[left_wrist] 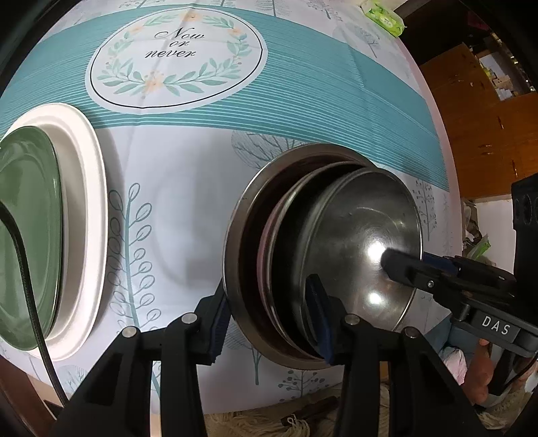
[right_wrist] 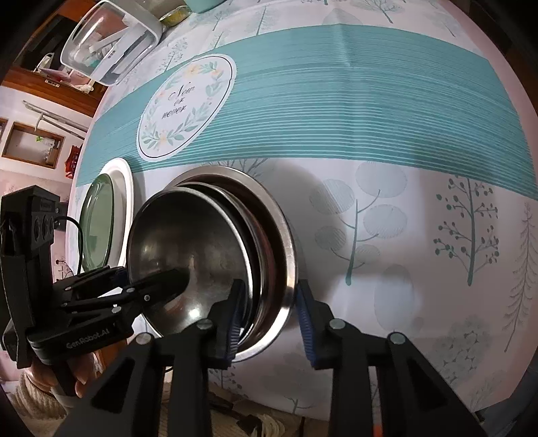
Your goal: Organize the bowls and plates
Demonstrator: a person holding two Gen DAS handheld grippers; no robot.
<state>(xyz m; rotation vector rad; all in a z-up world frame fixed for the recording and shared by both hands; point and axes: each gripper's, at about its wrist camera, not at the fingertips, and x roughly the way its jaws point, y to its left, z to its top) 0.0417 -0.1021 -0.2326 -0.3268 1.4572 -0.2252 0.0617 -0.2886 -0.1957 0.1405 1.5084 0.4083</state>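
As we look down along the left gripper, its jaws straddle the near wall of a nested stack of steel bowls: one pad presses the outside of the outer bowl, the other sits inside the tilted top bowl. We read it as clamped on the stack.

The right gripper straddles the opposite side the same way, one finger inside the top bowl, the other just beside the outer rim. Whether its pads actually press, we cannot tell.

A person's hand holds the left tool's handle.

The stack rests on a leaf-print tablecloth near the table's front edge. A green plate lies on a white plate well to the left, a black cable crossing it.

Farther back: a round "Now or never" medallion, a clear container, a green packet.
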